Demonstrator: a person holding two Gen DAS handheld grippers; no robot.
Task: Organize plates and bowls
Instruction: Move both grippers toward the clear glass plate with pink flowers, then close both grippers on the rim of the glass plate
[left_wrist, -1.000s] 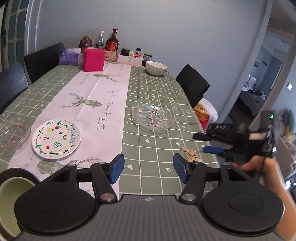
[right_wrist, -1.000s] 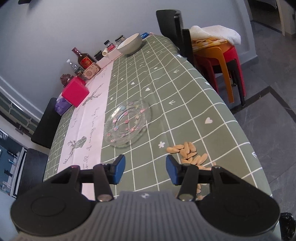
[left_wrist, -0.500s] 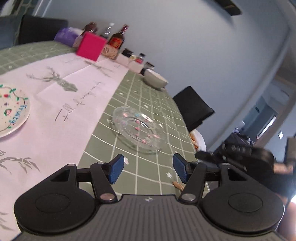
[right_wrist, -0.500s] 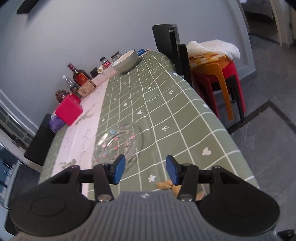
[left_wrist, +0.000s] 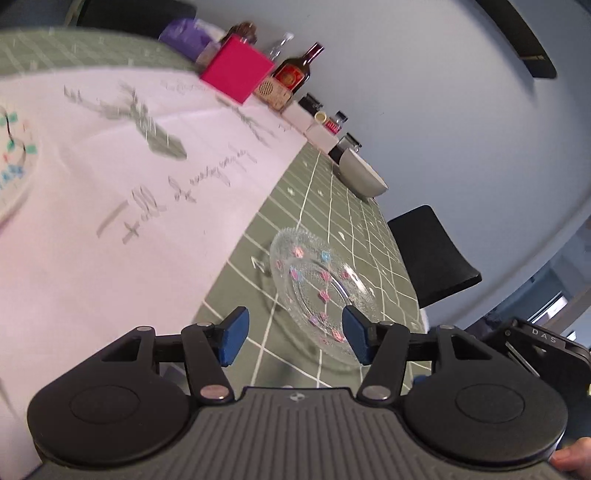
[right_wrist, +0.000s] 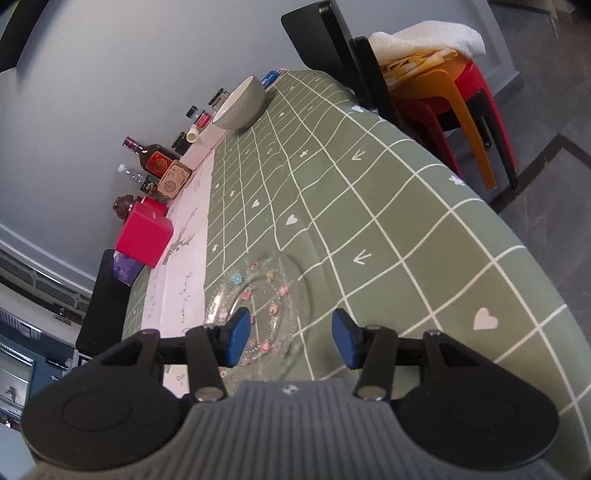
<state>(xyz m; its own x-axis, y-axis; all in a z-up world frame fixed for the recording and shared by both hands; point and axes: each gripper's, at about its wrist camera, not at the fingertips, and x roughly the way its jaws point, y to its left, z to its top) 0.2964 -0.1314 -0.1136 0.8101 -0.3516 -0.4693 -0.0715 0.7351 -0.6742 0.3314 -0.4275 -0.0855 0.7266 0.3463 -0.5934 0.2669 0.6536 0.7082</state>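
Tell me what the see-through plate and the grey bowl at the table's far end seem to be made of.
Plate: looks like clear glass, or possibly clear plastic; the green checked cloth shows through it, with a pebbled rim and small pink and blue flower marks. Bowl: probably glazed ceramic; opaque, matte grey outside, smooth white inside, with a thick rim.

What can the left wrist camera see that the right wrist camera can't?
Only the left wrist view: the edge of a painted white plate, and the other hand-held gripper's black body.

Only the right wrist view: stacked red and orange stools with a white towel on top.

Both: the clear glass plate on the green checked tablecloth, the grey bowl, the pink box, and the bottles.
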